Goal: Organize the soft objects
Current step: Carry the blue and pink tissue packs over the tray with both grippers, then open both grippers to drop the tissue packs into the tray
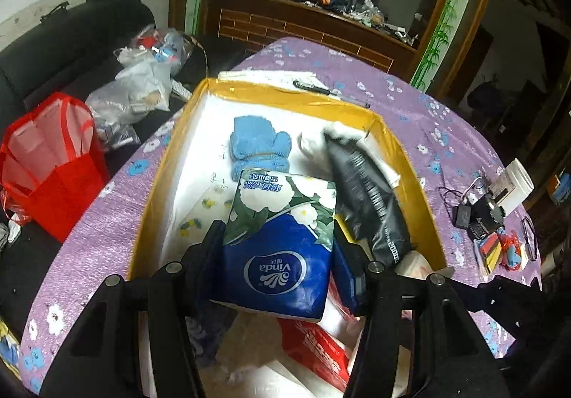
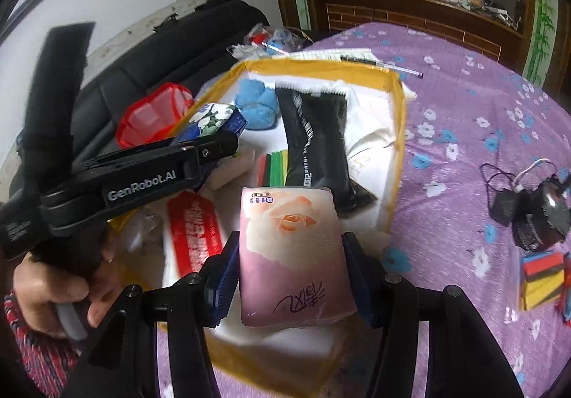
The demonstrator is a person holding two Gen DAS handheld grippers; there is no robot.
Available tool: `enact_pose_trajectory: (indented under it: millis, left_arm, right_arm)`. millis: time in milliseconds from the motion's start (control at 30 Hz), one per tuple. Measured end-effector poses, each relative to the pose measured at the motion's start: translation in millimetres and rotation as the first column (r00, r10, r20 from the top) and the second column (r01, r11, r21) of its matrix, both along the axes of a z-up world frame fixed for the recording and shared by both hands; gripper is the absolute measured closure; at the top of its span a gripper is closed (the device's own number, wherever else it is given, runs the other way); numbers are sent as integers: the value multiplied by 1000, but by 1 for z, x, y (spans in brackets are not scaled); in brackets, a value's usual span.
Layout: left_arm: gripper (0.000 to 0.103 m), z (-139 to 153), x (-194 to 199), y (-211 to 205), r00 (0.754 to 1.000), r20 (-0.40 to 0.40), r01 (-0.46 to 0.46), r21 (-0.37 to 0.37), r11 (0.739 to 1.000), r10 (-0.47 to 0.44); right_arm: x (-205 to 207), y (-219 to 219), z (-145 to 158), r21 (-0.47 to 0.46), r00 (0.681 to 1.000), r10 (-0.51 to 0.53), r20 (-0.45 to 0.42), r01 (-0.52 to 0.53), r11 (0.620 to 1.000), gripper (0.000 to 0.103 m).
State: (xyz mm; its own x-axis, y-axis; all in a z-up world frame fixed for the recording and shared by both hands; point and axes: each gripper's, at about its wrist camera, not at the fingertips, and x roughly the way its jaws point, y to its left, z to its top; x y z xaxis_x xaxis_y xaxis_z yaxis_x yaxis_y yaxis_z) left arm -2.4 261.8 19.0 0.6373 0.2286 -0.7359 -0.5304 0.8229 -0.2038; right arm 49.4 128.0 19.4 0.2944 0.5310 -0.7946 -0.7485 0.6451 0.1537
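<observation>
1. The left gripper (image 1: 278, 251) is clamped on a blue tissue pack (image 1: 282, 241), its pads pressing both sides; the pack hangs over the near part of the box (image 1: 410, 162).
2. The right gripper (image 2: 289, 276) grips a pink tissue pack (image 2: 294, 255) the same way, above the box's near right corner.
3. Only the right wrist view shows the left gripper from the side — with the hand (image 2: 60, 287) that carries it — and a striped block (image 2: 273, 164) lying in the box.
4. Only the left wrist view shows the full red bag (image 1: 53, 162) on the floor to the left, and plastic bags (image 1: 139, 84) on the dark sofa.
5. In the box lie blue gloves (image 1: 258, 146) at the far side, a black pouch (image 1: 364, 194) to the right and a red packet (image 1: 317, 348) near — partly hidden by the held packs.
6. On the purple cloth (image 1: 428, 84): a pen (image 1: 314, 87) beyond the box, cables and a black device (image 1: 481, 216) far right.
</observation>
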Motion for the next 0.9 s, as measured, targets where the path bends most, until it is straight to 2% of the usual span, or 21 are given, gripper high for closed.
enact_pose_trajectory:
  millis: [133, 333, 400, 433, 500, 567, 733, 900]
  left_arm:
    - [48, -6, 5, 4, 1000, 5, 19, -37, 999, -19]
    - [46, -6, 5, 5, 1000, 7, 24, -34, 999, -24]
    - [40, -6, 3, 8, 1000, 13, 15, -51, 999, -14]
    - [36, -5, 2, 9, 1000, 18, 8, -55, 998, -7]
    - [36, -3, -1, 11, 1000, 29, -2, -57, 998, 4]
    - [36, 0, -3, 13, 999, 37, -10, -63, 998, 12]
    - [32, 11, -14, 8, 997, 64, -29, -49, 998, 32]
    - [32, 19, -16, -12, 997, 78, 6, -35, 999, -3]
  right_arm:
    - [7, 10, -11, -23, 1000, -13, 1, 13, 1000, 48]
    - [11, 12, -14, -23, 1000, -20, 3, 20, 1000, 47]
    - [10, 12, -12, -24, 1000, -16, 3, 16, 1000, 42]
    - [9, 12, -10, -17, 1000, -6, -1, 6, 1000, 36]
    - [5, 10, -5, -8, 1000, -1, 18, 1, 1000, 30]
    - [2, 8, 0, -5, 999, -3, 42, 3, 1000, 30]
    - [0, -6, 13, 50, 1000, -9, 29, 7, 999, 29]
    - [-2, -27, 21, 84, 1000, -21, 18, 19, 996, 29]
